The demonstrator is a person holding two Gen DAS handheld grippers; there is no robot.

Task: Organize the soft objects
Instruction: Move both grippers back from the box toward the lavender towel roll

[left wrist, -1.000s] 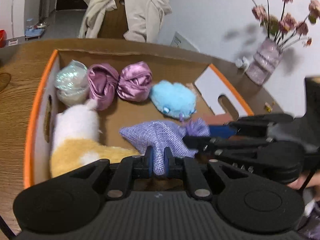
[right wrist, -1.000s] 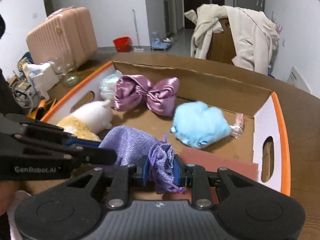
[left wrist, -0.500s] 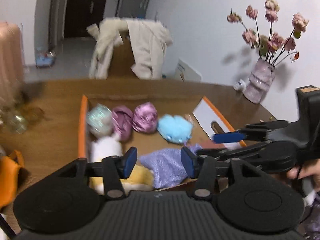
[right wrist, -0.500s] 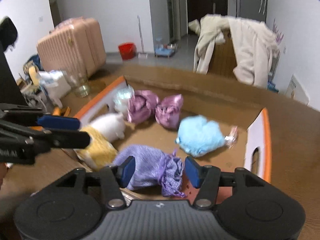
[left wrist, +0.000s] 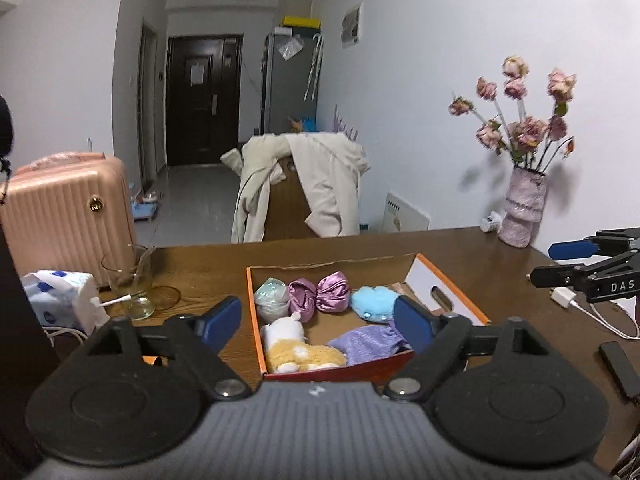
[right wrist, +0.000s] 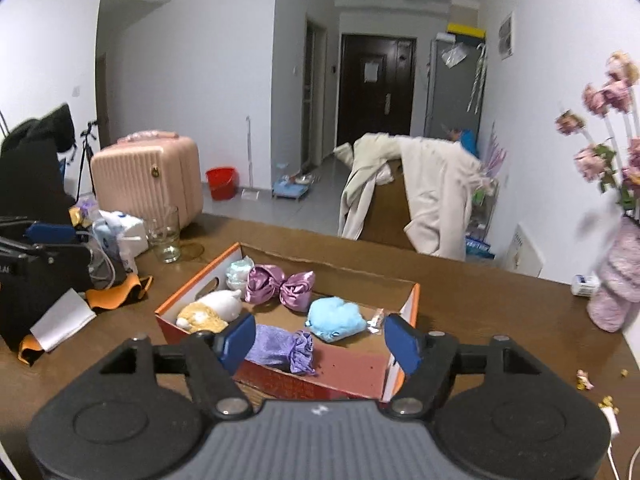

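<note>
Pulled back from pouch (right wrist: 280, 347), now lying loose in box (right wrist: 414, 300); left gripper (left wrist: 316, 320) and right gripper (right wrist: 318, 340) just spread, empty

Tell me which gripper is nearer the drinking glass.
Left. The left gripper hangs just right of the drinking glass, jaws open; the right gripper is across the cardboard box from it.

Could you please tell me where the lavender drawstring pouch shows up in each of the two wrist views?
Left wrist: the lavender drawstring pouch lies in the cardboard box, at its near right corner, lower centre of the picture.
Right wrist: the pouch lies along the box's near wall, just right of the left blue pad.
Shared landmark: the blue plush just behind it.
</note>
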